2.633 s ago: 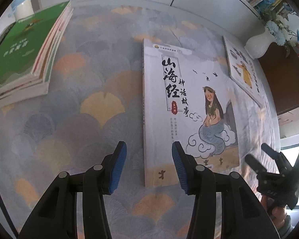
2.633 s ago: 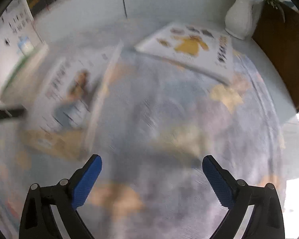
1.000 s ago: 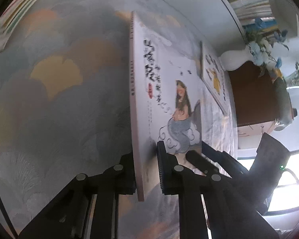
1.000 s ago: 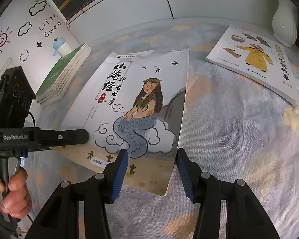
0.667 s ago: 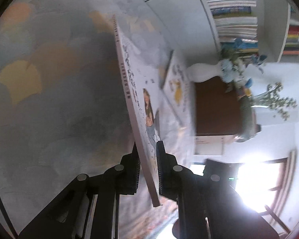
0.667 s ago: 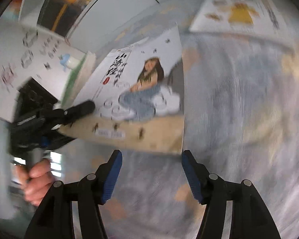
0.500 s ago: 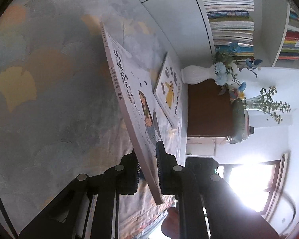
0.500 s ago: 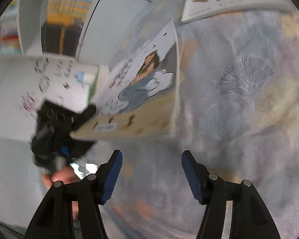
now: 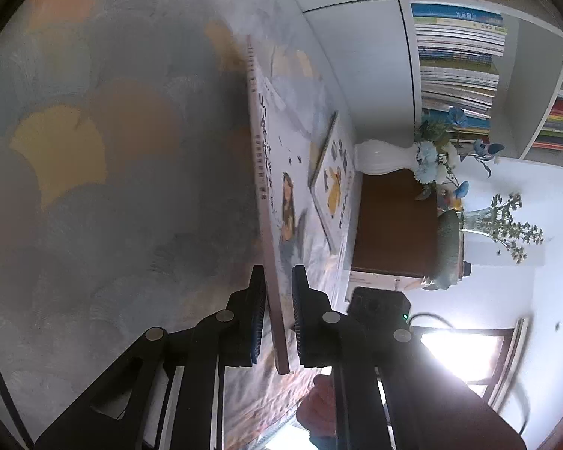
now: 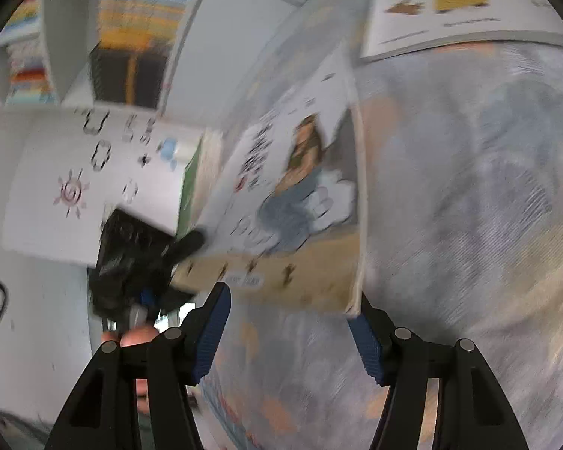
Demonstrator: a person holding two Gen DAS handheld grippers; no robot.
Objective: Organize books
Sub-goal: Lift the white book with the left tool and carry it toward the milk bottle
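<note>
My left gripper (image 9: pixel 277 318) is shut on the near edge of the mermaid picture book (image 9: pixel 270 187). The book is tilted up off the patterned tablecloth (image 9: pixel 94 187) and shows almost edge-on. In the right wrist view its cover (image 10: pixel 292 202) faces me, with the left gripper (image 10: pixel 184 251) clamped on its lower left corner. My right gripper (image 10: pixel 287 337) stands open just below the book's bottom edge. The book's lower right corner is close to the right finger (image 10: pixel 364 341), and no pad presses on it. A second book with a yellow figure (image 10: pixel 450 3) lies flat farther back.
A stack of green-covered books (image 10: pixel 191 183) lies at the table's left end. A white vase with blue flowers (image 9: pixel 379 157) stands beside a brown cabinet (image 9: pixel 394 225). Full bookshelves (image 9: pixel 458 56) line the wall behind. A person's hand (image 10: pixel 131 337) holds the left gripper.
The left gripper closed on the mermaid book's edge and tipped it up from flat on the cloth. The right gripper's jaws widened and it rolled, staying below the book's bottom edge.
</note>
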